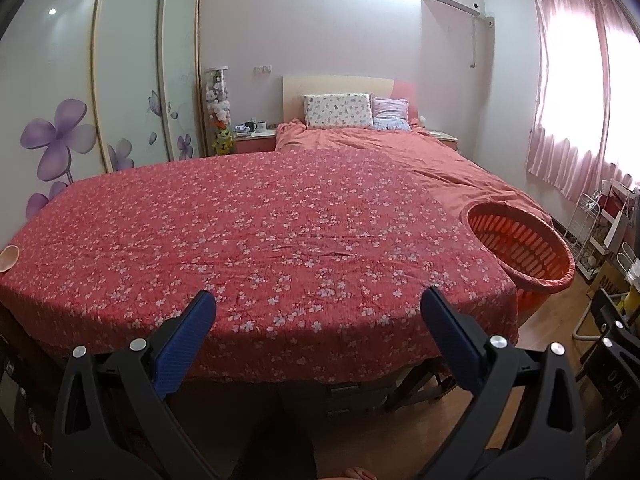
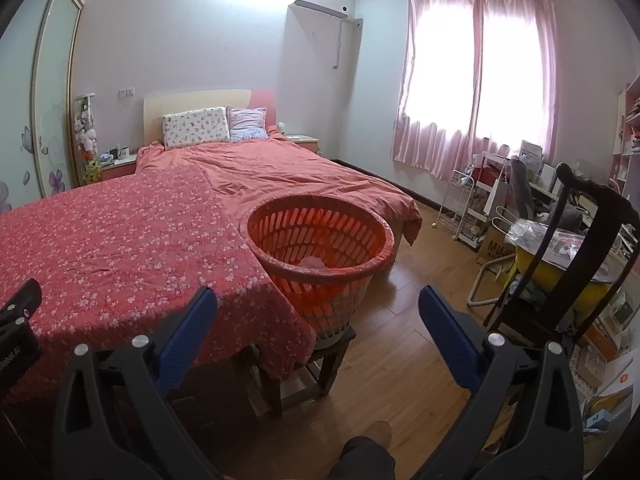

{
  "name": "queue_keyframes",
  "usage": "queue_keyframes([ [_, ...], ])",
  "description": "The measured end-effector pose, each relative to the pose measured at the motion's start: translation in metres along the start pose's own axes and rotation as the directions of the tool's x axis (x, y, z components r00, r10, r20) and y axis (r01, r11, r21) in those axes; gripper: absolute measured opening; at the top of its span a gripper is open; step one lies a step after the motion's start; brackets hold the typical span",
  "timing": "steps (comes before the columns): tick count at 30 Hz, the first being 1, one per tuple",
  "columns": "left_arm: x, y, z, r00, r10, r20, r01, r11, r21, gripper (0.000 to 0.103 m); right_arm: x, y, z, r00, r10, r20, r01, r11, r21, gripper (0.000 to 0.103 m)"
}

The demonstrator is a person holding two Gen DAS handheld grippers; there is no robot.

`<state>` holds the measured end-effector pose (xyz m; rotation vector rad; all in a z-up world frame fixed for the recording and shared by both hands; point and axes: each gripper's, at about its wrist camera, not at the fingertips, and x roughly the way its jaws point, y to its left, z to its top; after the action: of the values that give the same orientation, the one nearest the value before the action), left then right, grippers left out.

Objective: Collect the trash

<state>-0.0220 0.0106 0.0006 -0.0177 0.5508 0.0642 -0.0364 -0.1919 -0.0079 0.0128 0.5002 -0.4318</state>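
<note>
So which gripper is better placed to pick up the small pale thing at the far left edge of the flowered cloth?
Probably the left gripper: only its view shows the pale item, while the right gripper faces the orange basket. Both are open.

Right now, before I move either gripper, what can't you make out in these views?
- Pale object, left wrist view: cut off by the fisheye edge, identity unclear.
- Orange basket contents, right wrist view: something pale inside, hidden behind the rim.
- Under the floral cloth: hidden in both views.

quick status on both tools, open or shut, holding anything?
Left tool: open, holding nothing, above the flowered cloth.
Right tool: open, holding nothing, near the orange basket.
</note>
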Motion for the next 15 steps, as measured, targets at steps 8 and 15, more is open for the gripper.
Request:
queue_keyframes([
  [8, 0.0004, -0.0012, -0.0005, 1.000, -0.009, -0.010, 0.009, 1.000, -0.007, 0.101, 0.0022, -0.0008, 0.0004, 1.000, -0.002, -0.005, 0.002, 1.000, -0.002, 0.098],
  [15, -0.0036, 0.0006, 0.0020, 1.000, -0.007, 0.005, 0.007, 1.000, -0.018, 0.101, 0.0027, -0.0009, 0.0005, 1.000, -0.005, 0.000, 0.005, 1.000, -0.002, 0.098],
])
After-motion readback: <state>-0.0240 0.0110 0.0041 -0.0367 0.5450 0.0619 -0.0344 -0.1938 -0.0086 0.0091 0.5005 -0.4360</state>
